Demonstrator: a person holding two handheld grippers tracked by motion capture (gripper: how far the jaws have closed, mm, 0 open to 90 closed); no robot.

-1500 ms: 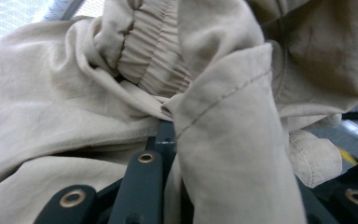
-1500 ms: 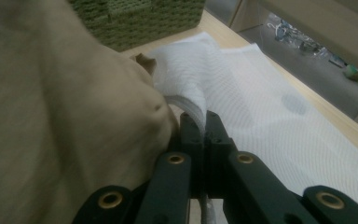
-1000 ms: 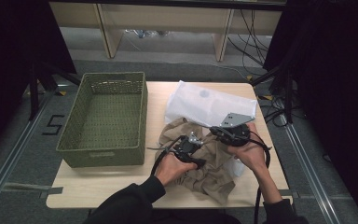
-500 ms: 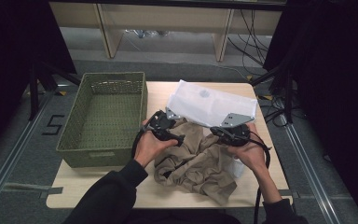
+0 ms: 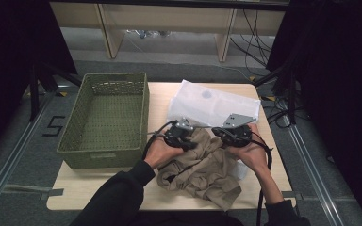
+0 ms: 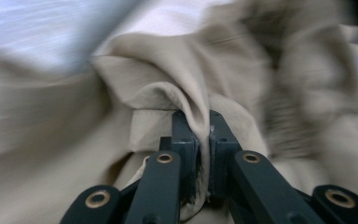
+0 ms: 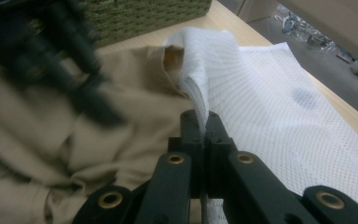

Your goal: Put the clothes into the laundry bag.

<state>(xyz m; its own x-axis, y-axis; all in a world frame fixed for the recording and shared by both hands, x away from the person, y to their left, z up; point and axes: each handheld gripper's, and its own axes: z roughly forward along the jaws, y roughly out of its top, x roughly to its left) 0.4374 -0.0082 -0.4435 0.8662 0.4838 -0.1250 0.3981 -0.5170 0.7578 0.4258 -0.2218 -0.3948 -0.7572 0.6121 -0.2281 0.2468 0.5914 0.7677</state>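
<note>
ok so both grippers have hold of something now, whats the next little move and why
Probably push the beige garment toward the mouth of the white mesh bag. The right gripper is shut on the bag's lifted edge, with beige fabric showing just inside the opening. The left gripper, its jaws having just closed, pinches a fold of the garment right beside it, so feeding cloth in looks like the natural step.

One readable mark from my seat: a black numeral "5" point(image 5: 53, 126) on the grey floor point(image 5: 14, 141), left of the desk point(image 5: 160, 101), beside the metal floor rail. I can read no lettering, label or brand on anything else.
</note>
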